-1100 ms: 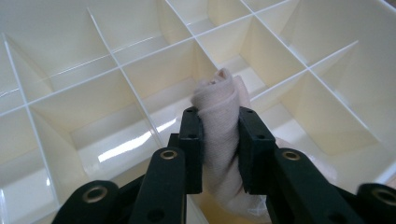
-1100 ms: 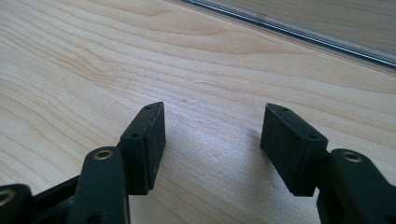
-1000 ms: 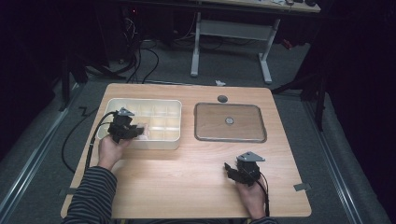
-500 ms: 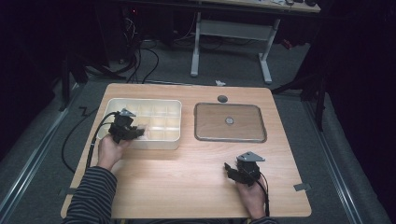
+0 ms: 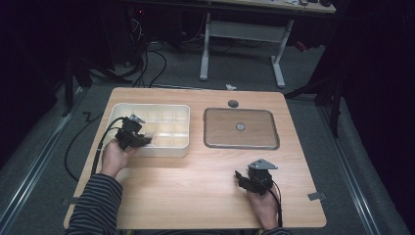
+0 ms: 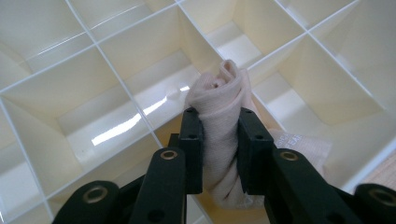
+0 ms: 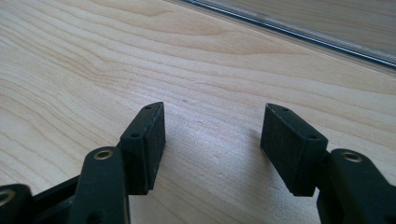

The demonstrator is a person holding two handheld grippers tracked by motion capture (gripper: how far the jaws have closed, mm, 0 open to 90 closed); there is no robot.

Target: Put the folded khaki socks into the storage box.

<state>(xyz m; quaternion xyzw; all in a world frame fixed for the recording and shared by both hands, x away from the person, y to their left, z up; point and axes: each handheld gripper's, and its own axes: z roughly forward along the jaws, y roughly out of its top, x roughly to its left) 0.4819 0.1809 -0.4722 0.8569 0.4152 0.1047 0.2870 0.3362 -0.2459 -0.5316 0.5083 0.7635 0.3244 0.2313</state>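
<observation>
Nothing is seen to have moved since the earlier frames: both hands are kept where they were. One rolled pinkish cloth (image 6: 219, 121) is clamped between the pads of the left hand-held gripper (image 6: 219, 140), whose jaws are drawn close together on it. In the left gripper view the roll's long axis runs along the jaws, its twisted end pointing away from the camera over the dividers, its other end lying down in a near compartment of the cream divided tray (image 6: 116, 74). In the high view that left hand-held gripper (image 5: 147, 140) is seen at the tray's (image 5: 166, 147) front left part, on the left half of the worktop (image 5: 195, 196). The right hand-held gripper (image 7: 212, 140) is held with jaws wide apart and nothing between them, low over bare wood; from above, the right hand-held gripper (image 5: 240, 177) is found near the front right. One tray, one clear lid (image 5: 241, 128) lying flat beside it, one cloth and two grippers are counted
</observation>
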